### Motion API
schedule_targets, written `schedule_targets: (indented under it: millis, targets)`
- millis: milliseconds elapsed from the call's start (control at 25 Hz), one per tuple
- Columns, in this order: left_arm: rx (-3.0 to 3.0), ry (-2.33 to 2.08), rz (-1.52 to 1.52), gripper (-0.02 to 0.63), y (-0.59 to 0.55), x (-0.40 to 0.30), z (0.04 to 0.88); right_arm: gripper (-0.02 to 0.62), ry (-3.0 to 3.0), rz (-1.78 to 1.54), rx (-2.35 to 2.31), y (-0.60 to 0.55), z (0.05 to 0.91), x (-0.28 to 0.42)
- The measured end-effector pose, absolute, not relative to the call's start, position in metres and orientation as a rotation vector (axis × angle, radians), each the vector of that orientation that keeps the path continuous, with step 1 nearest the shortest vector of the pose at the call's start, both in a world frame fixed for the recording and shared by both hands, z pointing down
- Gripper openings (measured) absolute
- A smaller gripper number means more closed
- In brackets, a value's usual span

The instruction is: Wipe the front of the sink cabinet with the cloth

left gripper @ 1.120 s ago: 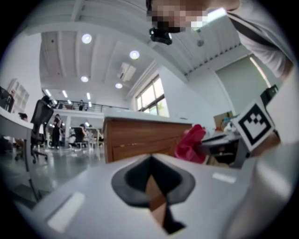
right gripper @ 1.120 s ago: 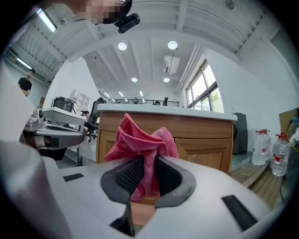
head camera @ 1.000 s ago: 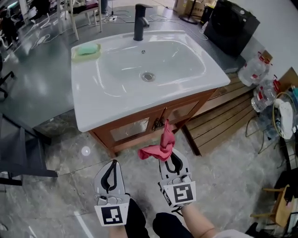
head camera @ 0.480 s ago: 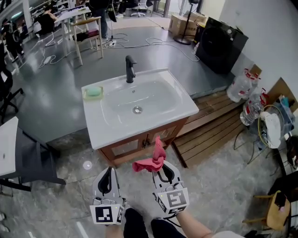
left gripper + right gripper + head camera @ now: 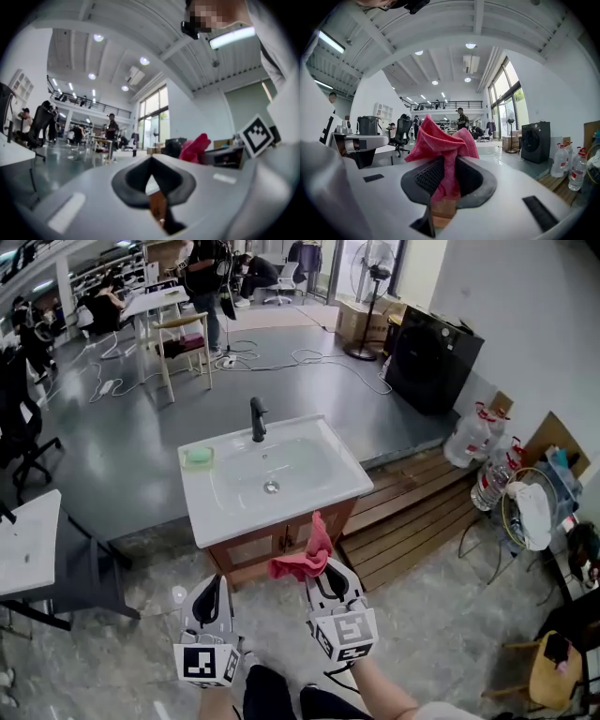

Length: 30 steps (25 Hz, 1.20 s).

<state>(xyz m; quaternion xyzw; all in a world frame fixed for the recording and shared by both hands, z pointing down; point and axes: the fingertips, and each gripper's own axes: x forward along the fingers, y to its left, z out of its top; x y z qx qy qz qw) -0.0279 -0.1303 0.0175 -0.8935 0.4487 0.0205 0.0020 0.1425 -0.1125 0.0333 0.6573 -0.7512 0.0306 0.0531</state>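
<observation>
1. Red cloth [image 5: 305, 559] is pinched between the right gripper's [image 5: 325, 579] jaws. It bunches above them, in front of the sink cabinet [image 5: 246, 557] but not touching it.
2. The left gripper [image 5: 212, 600] is clenched on nothing, beside the right.
3. Compared with a second ago, the cabinet lies farther off and the grasp is unchanged.

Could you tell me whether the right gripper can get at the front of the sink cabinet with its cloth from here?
Probably not from here. The right gripper is shut on the cloth and only bare floor lies between, but the cabinet front looks too far off and lower down.
</observation>
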Motion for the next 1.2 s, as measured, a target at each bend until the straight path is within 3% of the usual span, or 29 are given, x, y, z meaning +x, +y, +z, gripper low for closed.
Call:
schedule_targets:
  millis: [480,1200]
  targets:
    - [-2.715,1.409,0.130,0.006,-0.097,-0.048,-0.053,0.075,-2.280,0.083,2.048,-0.075,-0.023,0.160]
    - [-2.639,1.455,0.234,0.006,-0.043,-0.039,-0.094,0.074,-2.339,0.034,2.052,-0.026,-0.059,0.176]
